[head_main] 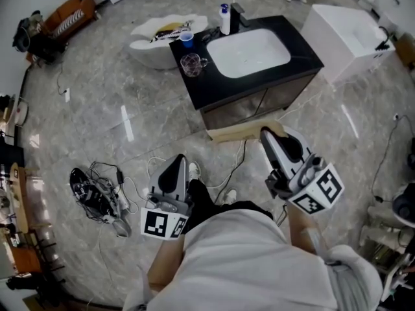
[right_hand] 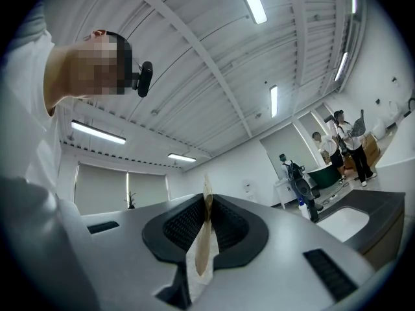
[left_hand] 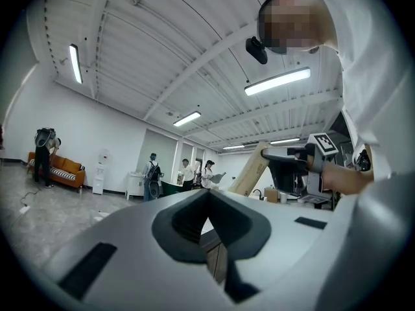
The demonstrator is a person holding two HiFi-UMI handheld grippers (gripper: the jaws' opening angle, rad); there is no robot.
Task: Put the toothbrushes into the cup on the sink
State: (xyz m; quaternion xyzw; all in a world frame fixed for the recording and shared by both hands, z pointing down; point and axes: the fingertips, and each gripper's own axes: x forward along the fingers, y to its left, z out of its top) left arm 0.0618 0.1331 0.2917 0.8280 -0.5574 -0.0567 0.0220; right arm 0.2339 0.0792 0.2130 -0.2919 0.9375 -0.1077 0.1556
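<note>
Countertop (head_main: 209, 91) holds blue cup (head_main: 187, 39) and glass mug (head_main: 192, 64) beside basin (head_main: 249, 52), contents unclear.

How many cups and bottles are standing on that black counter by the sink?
Cups: 2, a blue cup and a clear glass mug
Bottles: 1, a white bottle
Total: 3

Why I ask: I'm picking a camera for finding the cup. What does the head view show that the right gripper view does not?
Only the head view: the glass cup and blue cup, the left gripper, cables on the floor. Only the right gripper view: ceiling lights, people standing far off. Both: the black counter with its white basin, and the right gripper, shut on a thin tan cardboard strip.
</note>
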